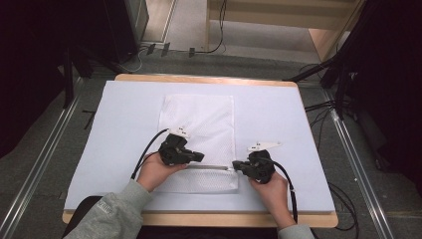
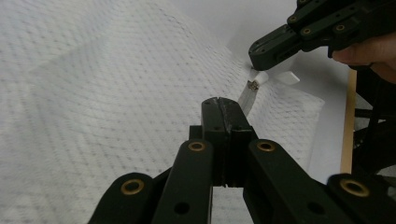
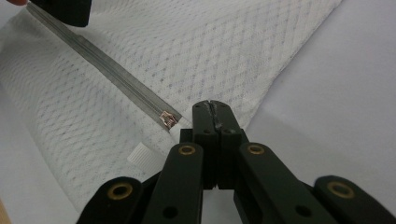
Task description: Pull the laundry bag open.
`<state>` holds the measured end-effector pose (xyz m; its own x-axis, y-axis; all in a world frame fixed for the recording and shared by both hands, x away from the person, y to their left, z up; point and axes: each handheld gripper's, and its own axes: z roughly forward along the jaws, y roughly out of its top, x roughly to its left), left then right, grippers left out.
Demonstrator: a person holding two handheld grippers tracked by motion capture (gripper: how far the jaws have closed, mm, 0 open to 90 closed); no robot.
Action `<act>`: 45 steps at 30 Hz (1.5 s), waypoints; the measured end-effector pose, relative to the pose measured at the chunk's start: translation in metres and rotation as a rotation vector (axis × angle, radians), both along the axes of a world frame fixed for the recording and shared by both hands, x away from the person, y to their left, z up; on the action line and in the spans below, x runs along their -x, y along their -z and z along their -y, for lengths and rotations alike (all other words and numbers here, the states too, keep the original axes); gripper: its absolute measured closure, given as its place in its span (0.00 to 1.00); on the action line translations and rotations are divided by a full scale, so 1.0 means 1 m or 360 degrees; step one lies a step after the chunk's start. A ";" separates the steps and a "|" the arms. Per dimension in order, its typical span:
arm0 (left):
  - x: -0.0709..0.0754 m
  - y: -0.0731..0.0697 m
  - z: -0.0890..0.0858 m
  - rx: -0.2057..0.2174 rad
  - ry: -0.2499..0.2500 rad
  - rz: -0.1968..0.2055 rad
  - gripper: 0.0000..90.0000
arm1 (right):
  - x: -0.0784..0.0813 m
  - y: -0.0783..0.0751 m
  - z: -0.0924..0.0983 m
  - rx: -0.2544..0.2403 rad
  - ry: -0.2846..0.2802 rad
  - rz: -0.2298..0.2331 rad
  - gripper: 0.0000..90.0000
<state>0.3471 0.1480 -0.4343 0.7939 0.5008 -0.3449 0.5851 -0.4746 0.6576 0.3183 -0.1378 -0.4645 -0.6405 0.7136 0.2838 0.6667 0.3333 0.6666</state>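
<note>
the white mesh bag (image 1: pixel 199 142) lies flat on the white-covered surface (image 1: pixel 278 119), its long side running away from the person and its near end close to the front edge. a grey zipper (image 1: pixel 211 167) crosses the bag near that end, from side to side, and its small metal slider (image 3: pixel 168 119) sits at the bag's right end, close to the corner. a short white ribbed tab (image 3: pixel 142 158) lies just beside the slider on the mesh.

the left gripper (image 1: pixel 198 157) rests over the left part of the zipper, held in the person's left hand (image 1: pixel 157 172), with a grey sleeve (image 1: pixel 112 211) behind it. in the left gripper view its fingers are pressed together with no gap between them; their tips lie low over the mesh, and whether they pinch any of the fabric or the zipper tape cannot be told from these pictures.

the right gripper (image 1: pixel 238 166) is at the bag's right edge, held in the right hand (image 1: pixel 273 191), pointing toward the left one. in the right gripper view its fingers are also closed tight, tip against tip, just beside the slider; a white strip reaches from the slider to their tips in the left gripper view, but whether it is caught between them cannot be made out.

the two grippers face each other along the zipper line, apart from one another
</note>
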 end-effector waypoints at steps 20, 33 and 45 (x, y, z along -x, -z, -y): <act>-0.001 0.031 0.023 -0.0133 0.0091 -0.0061 1.00 | 0.001 0.008 -0.009 0.0021 -0.0062 -0.0049 1.00; -0.002 0.026 0.021 -0.0067 0.0078 -0.0100 0.88 | 0.006 -0.001 -0.020 0.0036 -0.0111 0.0044 1.00; 0.001 0.020 0.039 -0.0039 0.0142 -0.0070 0.79 | 0.004 0.005 -0.013 0.0112 -0.0090 0.0025 1.00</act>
<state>0.3460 0.1088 -0.4548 0.8199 0.4375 -0.3693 0.5681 -0.5416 0.6197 0.3140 -0.1252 -0.4692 -0.6843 0.6940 0.2239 0.6352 0.4165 0.6504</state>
